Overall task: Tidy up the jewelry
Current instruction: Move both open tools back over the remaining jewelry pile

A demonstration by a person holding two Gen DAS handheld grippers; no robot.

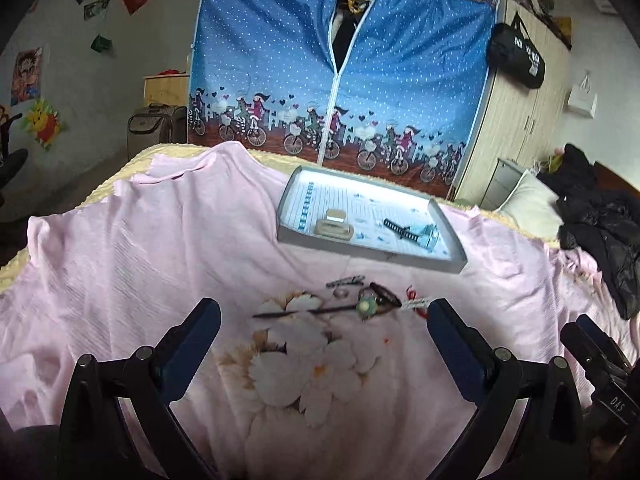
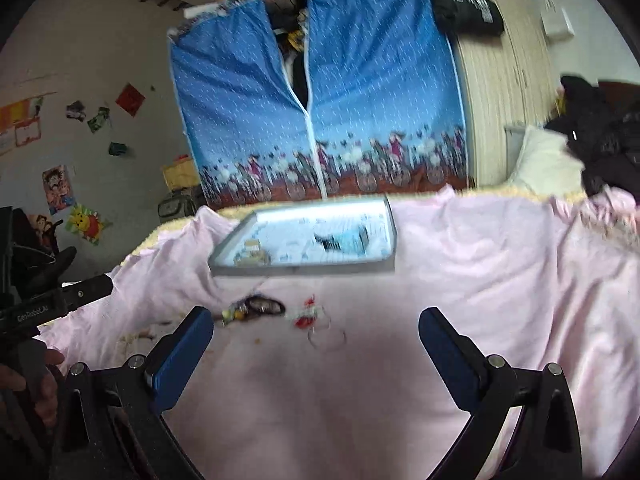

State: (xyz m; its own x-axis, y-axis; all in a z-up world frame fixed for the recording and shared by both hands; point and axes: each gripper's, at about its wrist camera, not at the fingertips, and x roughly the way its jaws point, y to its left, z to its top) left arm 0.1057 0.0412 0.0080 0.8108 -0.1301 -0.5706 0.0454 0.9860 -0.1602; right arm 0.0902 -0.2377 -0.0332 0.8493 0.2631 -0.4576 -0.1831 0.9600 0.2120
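A shallow grey tray [image 1: 440, 216] lies on the pink sheet, holding a small beige box [image 1: 335, 227] and a black comb clip [image 1: 400, 231]. In front of it sits loose jewelry: a hairpin with a pale green bead [image 1: 316, 311], a silver clip [image 1: 346, 281], a small ring [image 1: 341, 293], a dark bracelet [image 1: 385, 295] and a red-and-white piece [image 1: 416, 305]. My left gripper [image 1: 324, 322] is open just short of the hairpin. The right wrist view is blurred: tray [image 2: 304, 267], dark bracelet [image 2: 264, 306], red piece [image 2: 306, 314], thin wire rings [image 2: 326, 336]. My right gripper [image 2: 316, 332] is open above the rings.
The pink flowered sheet [image 1: 120, 264] covers a bed. Behind it stand a blue fabric wardrobe [image 1: 340, 72] and a wooden cupboard [image 1: 516, 120]. Black clothes [image 1: 600, 224] and a pillow [image 1: 528, 204] lie at right. The other gripper [image 2: 56, 300] and a hand [image 2: 24, 380] show at left.
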